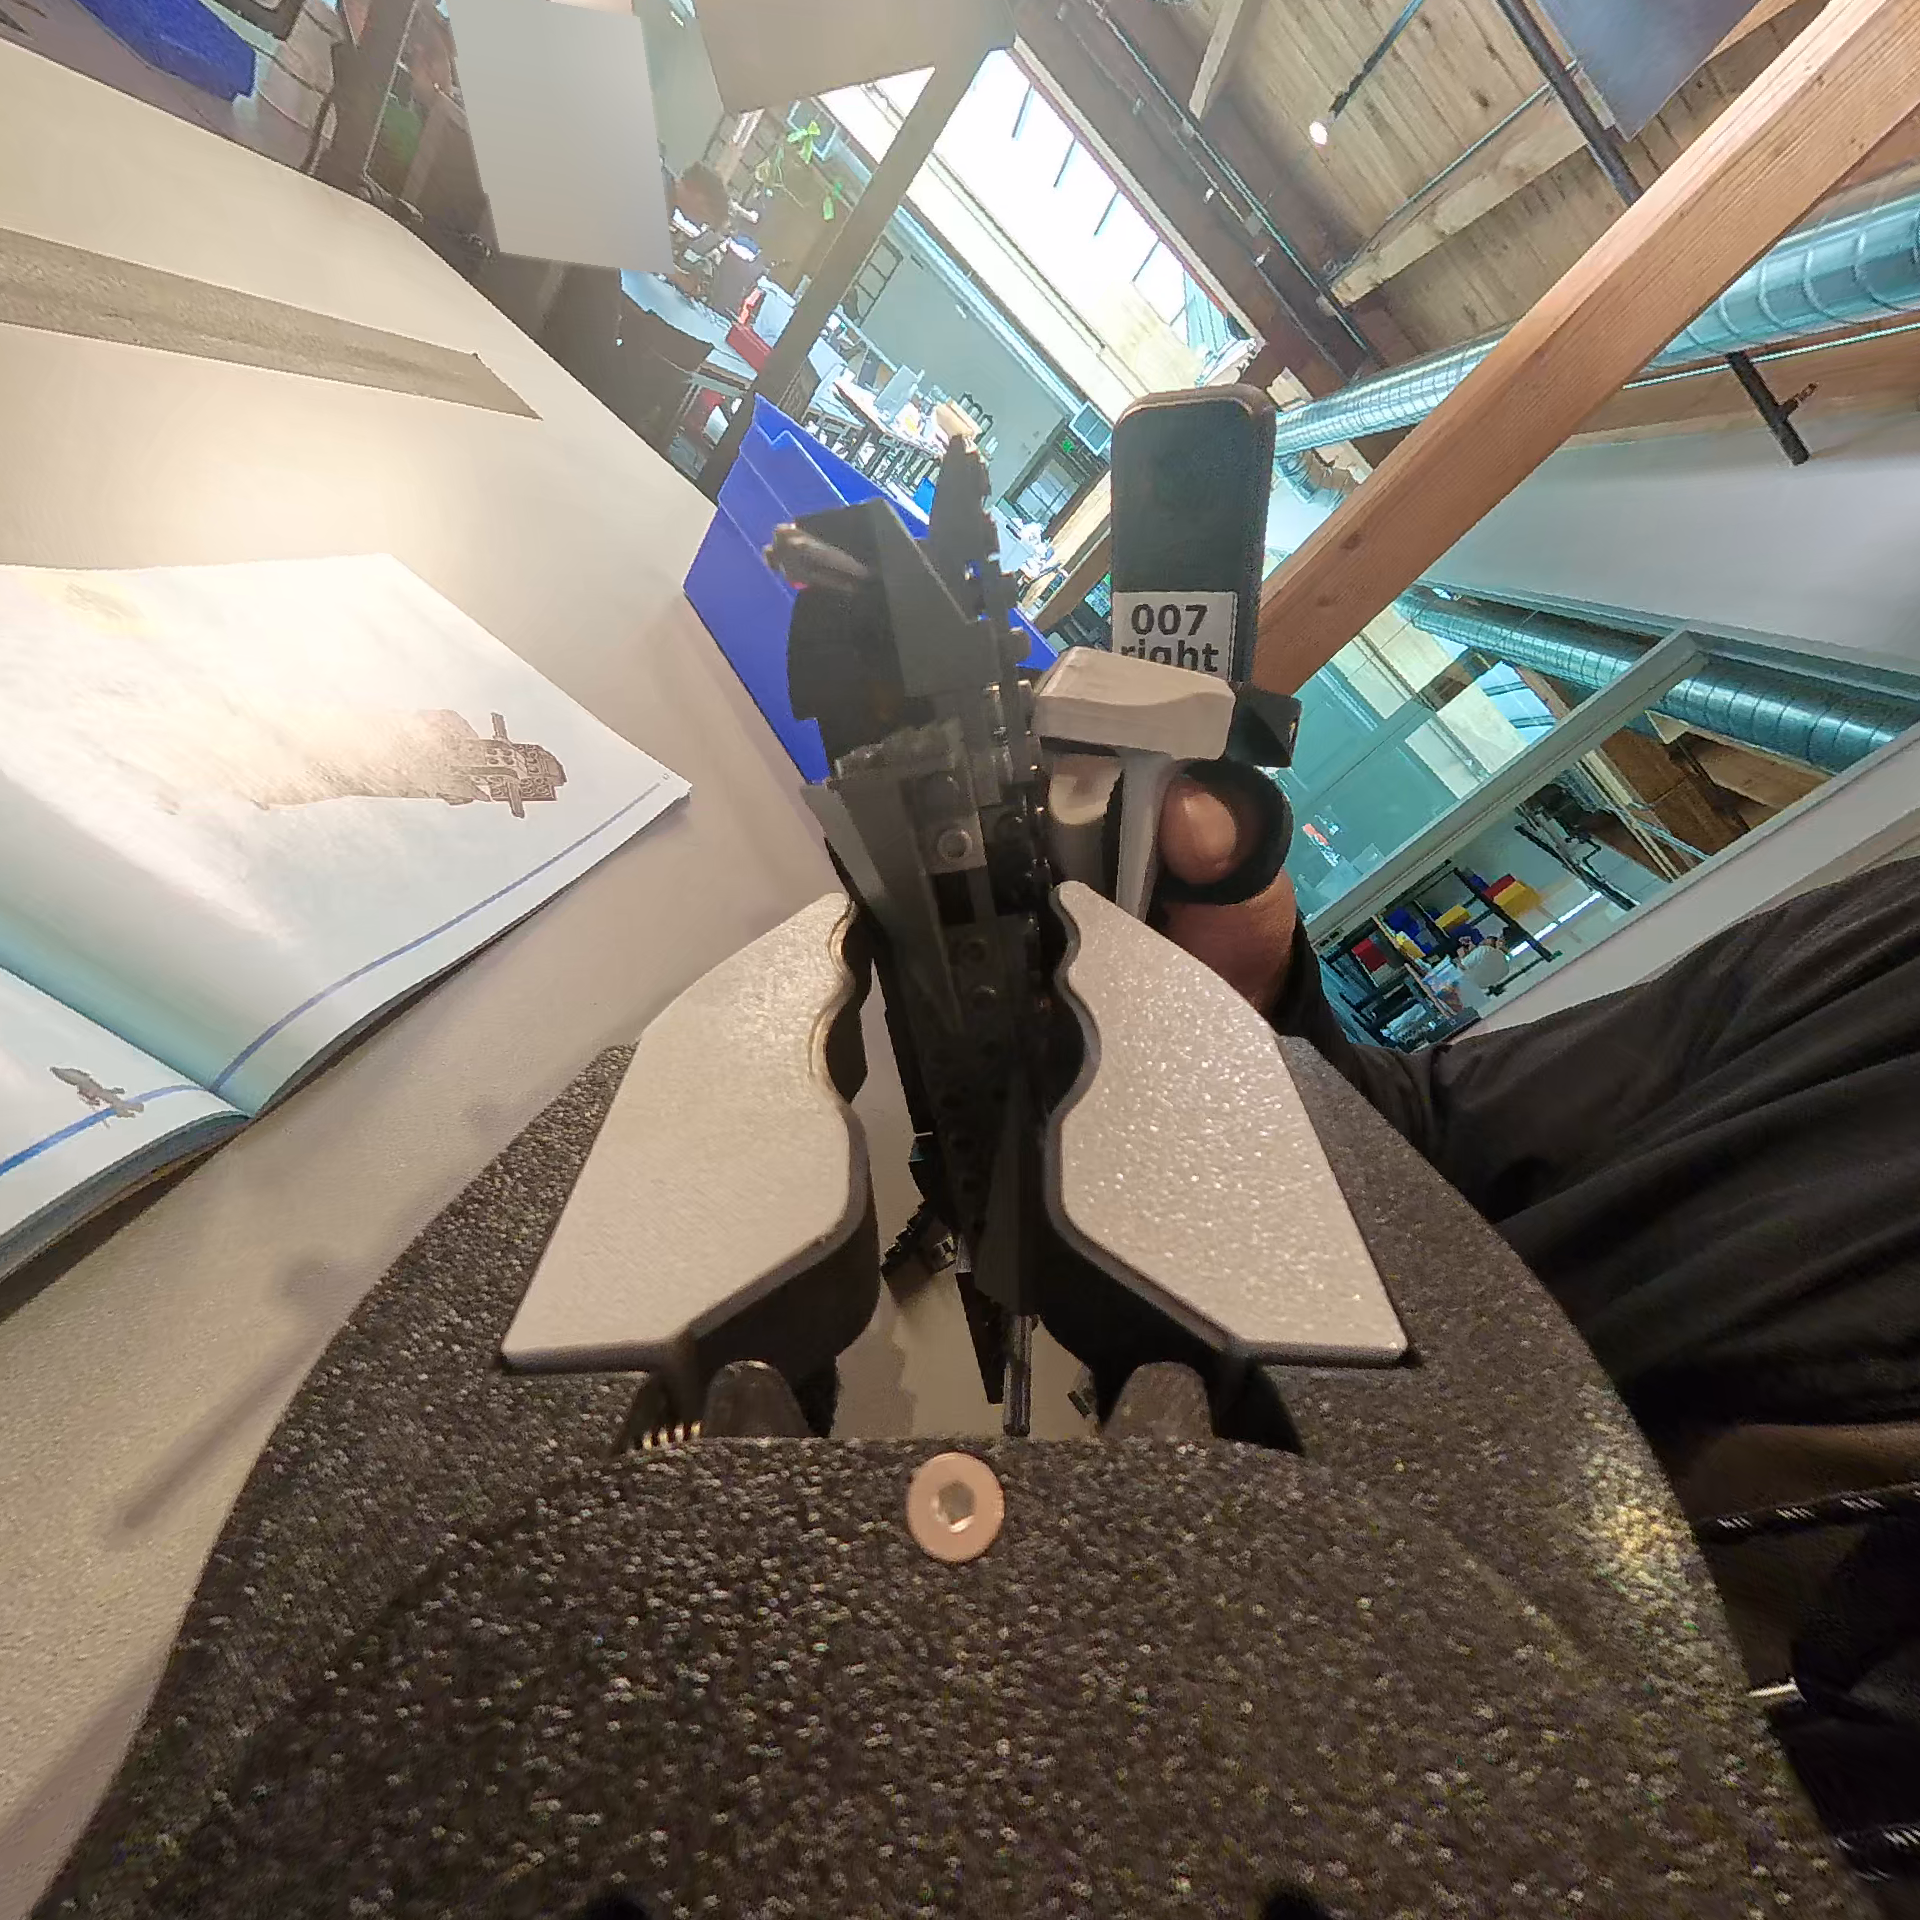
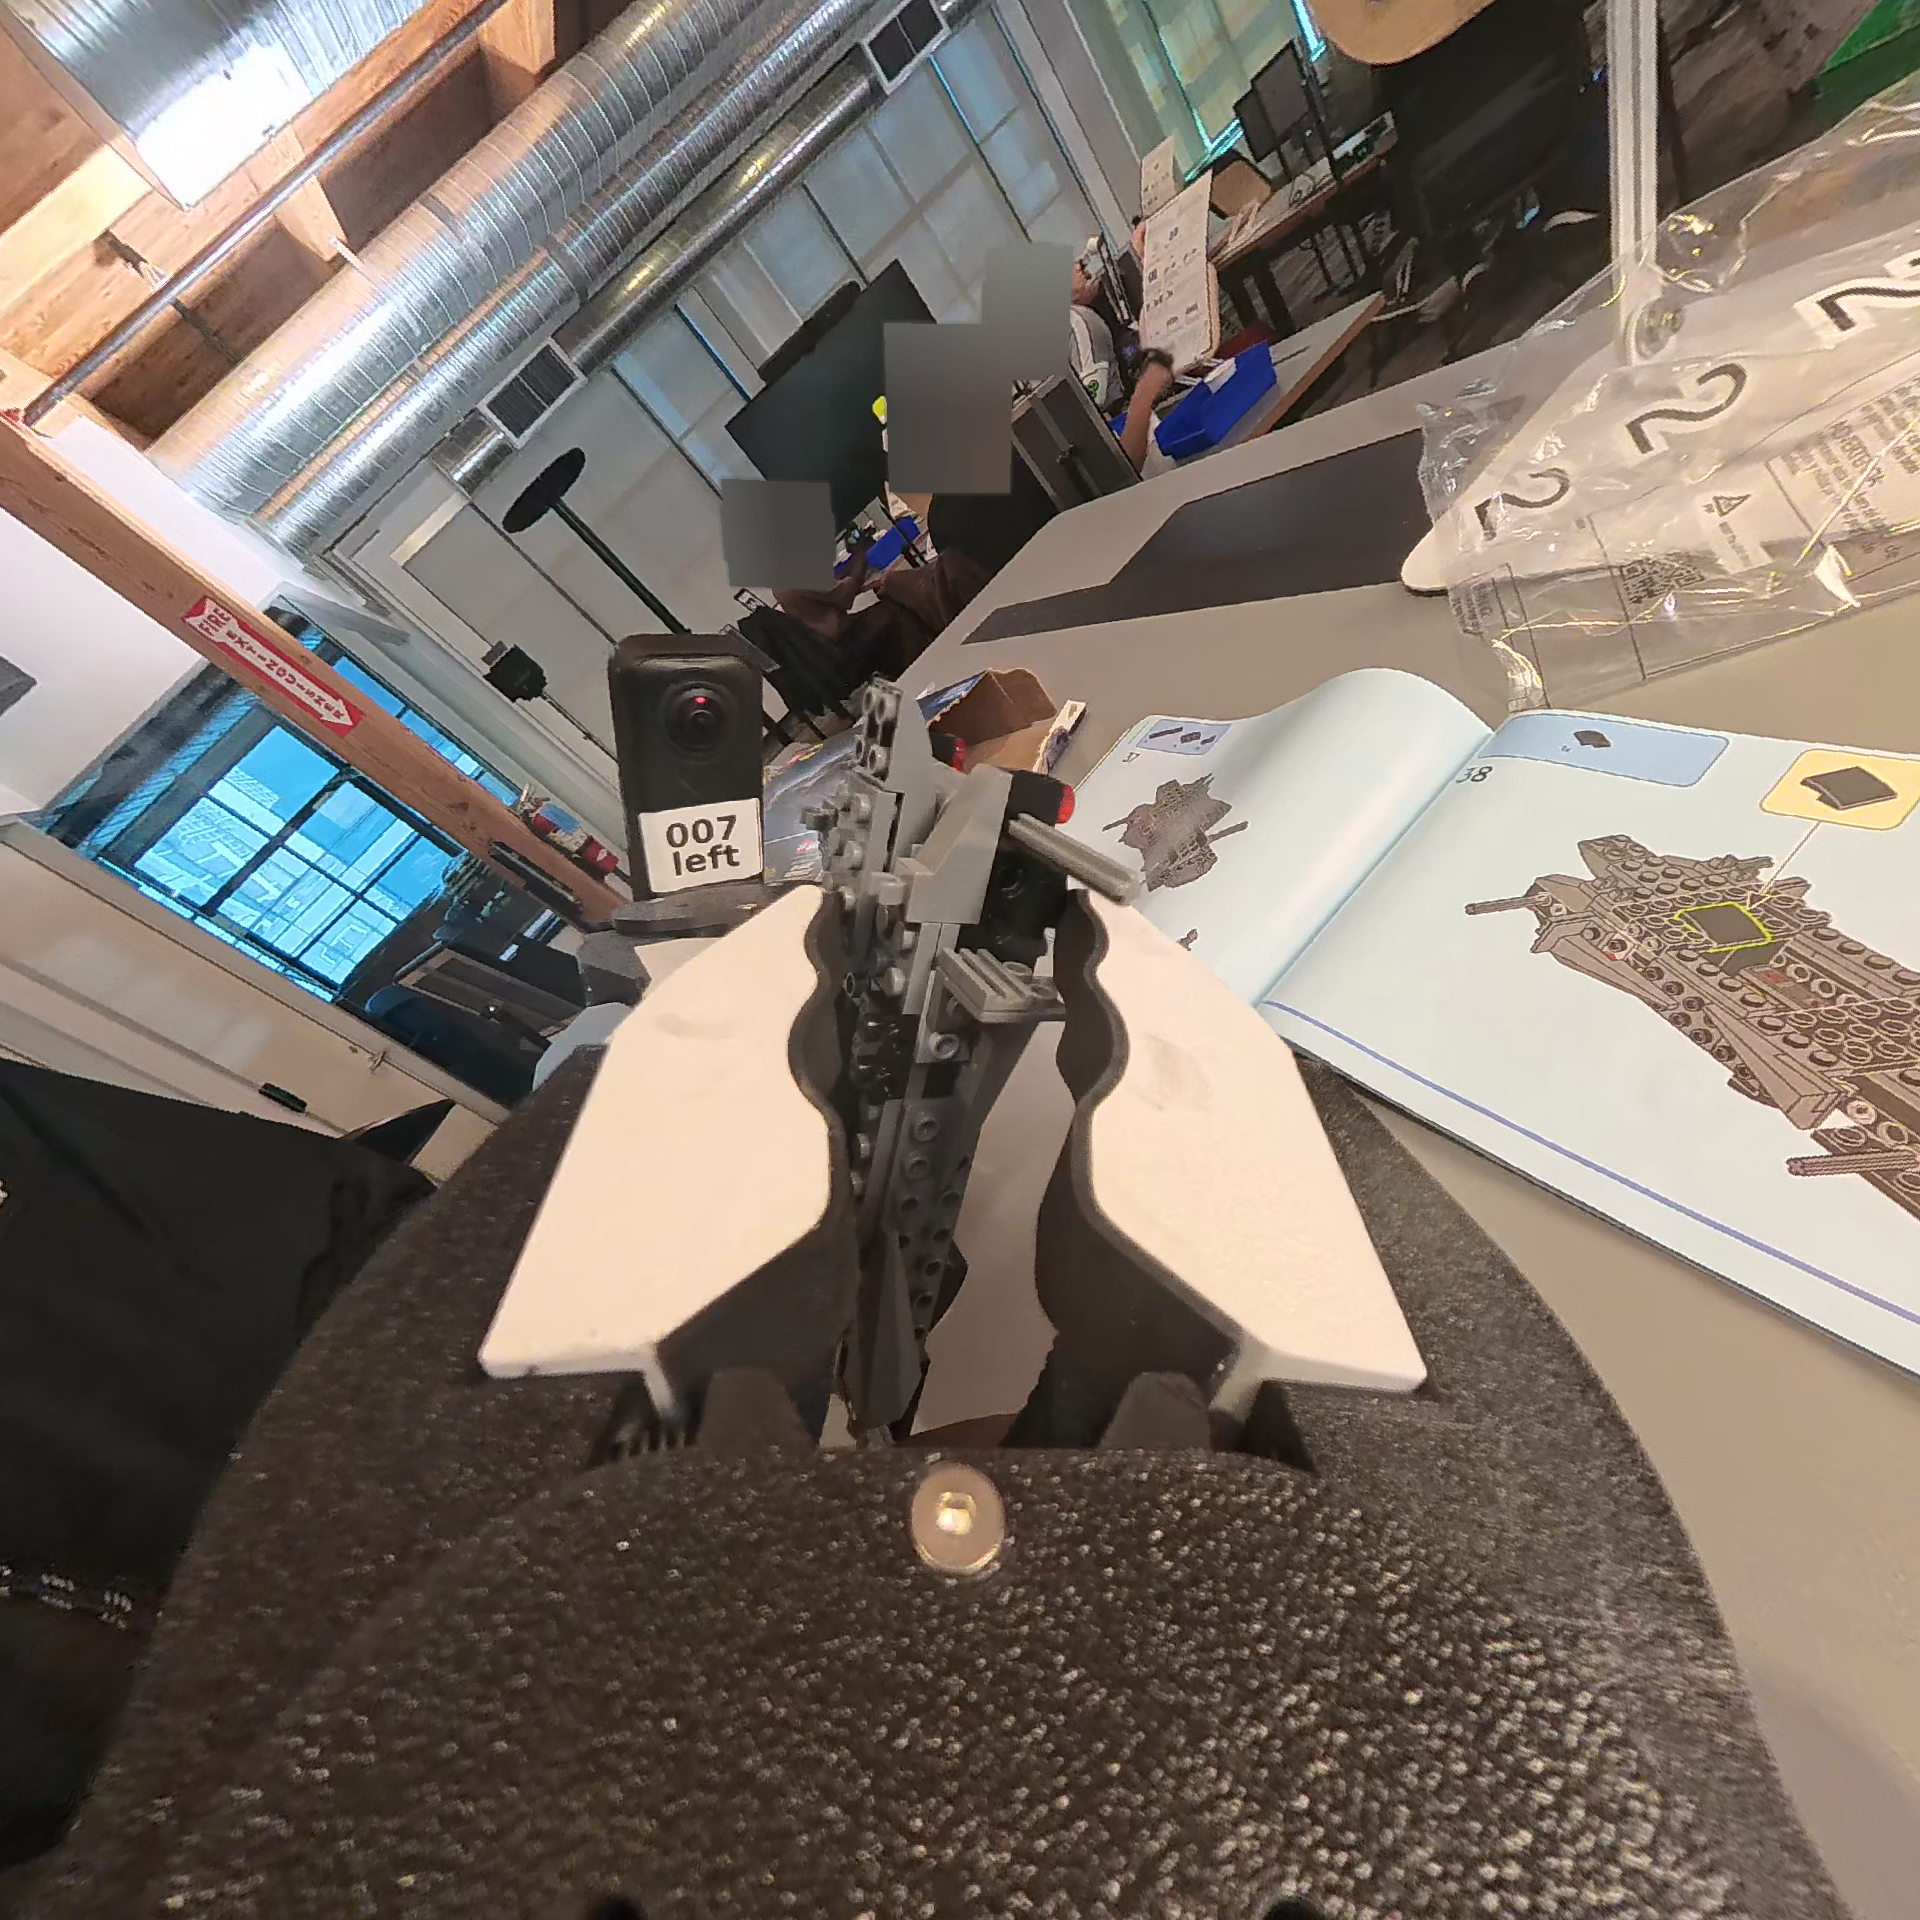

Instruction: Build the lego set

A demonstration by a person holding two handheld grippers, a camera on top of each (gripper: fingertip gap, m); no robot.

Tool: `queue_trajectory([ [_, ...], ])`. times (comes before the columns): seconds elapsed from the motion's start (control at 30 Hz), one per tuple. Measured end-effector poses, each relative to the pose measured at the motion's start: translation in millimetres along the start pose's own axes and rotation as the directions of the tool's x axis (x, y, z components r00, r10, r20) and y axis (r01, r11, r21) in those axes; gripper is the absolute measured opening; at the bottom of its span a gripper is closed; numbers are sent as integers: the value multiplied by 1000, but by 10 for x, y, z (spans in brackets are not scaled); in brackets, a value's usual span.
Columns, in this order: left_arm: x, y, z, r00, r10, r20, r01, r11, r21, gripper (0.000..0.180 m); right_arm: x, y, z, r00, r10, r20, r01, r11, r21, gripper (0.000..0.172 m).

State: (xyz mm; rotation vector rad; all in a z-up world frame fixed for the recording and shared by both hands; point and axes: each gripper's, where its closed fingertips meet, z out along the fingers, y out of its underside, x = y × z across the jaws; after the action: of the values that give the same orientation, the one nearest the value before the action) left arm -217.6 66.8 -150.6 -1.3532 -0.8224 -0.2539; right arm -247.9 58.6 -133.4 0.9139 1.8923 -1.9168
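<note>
The left claw [image 1: 951,914] is closed on a grey and black brick model [image 1: 935,831], which stands upright between its pads, lifted above the desk [image 1: 582,582]. The right claw [image 2: 940,925] grips the same model [image 2: 914,935] from the opposite side, so the two claws face each other. To the right in the right wrist view, an open booklet [image 2: 1455,935] lies on the desk. Farther off lie clear plastic bags [image 2: 1714,436]. A blue bin [image 1: 748,540] stands beyond the model in the left view.
</note>
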Motion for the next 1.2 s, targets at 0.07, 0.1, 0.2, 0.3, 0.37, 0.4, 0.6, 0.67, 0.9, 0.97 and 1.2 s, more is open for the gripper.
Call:
queue_trajectory([
  [0.07,3,-3,-1,1000,-1,-2,1,1000,3,32,-3,-1,0,1000,-2,0,2,1000,2,40],
  [0.1,3,-5,-2,1000,-2,-5,2,1000,5,32,-6,-3,1,1000,0,1,0,1000,4,40],
  [0.2,36,-50,-22,999,-23,-43,24,999,38,32,-53,-27,-3,1000,-9,26,9,1000,25,40],
  [0.3,56,-46,-26,996,-44,-82,47,998,36,32,-76,-37,-11,999,-16,39,15,999,30,39],
  [0.37,55,-77,-31,994,-55,-89,61,996,64,32,-83,-49,-18,999,-19,42,17,999,42,38],
  [0.4,49,-86,-35,995,-52,-85,59,996,73,32,-83,-51,-19,999,-26,40,24,999,44,38],
  [0.6,25,-73,-27,999,5,-32,-3,998,61,32,-87,-46,-14,998,-66,15,66,997,40,39],
  [0.67,14,-53,-17,999,43,-3,-43,998,42,31,-89,-42,-11,996,-88,-1,88,996,34,39],
  [0.9,25,-25,-11,992,124,38,-124,992,2,31,-106,-43,-15,994,-105,-9,106,994,33,40],
  [0.97,24,-21,-16,989,143,47,-143,990,-10,31,-113,-40,-15,994,-110,-6,110,993,32,40],
  [1.2,55,-100,-46,988,149,35,-151,987,46,34,-145,-54,-19,992,-122,10,122,992,45,39],
])
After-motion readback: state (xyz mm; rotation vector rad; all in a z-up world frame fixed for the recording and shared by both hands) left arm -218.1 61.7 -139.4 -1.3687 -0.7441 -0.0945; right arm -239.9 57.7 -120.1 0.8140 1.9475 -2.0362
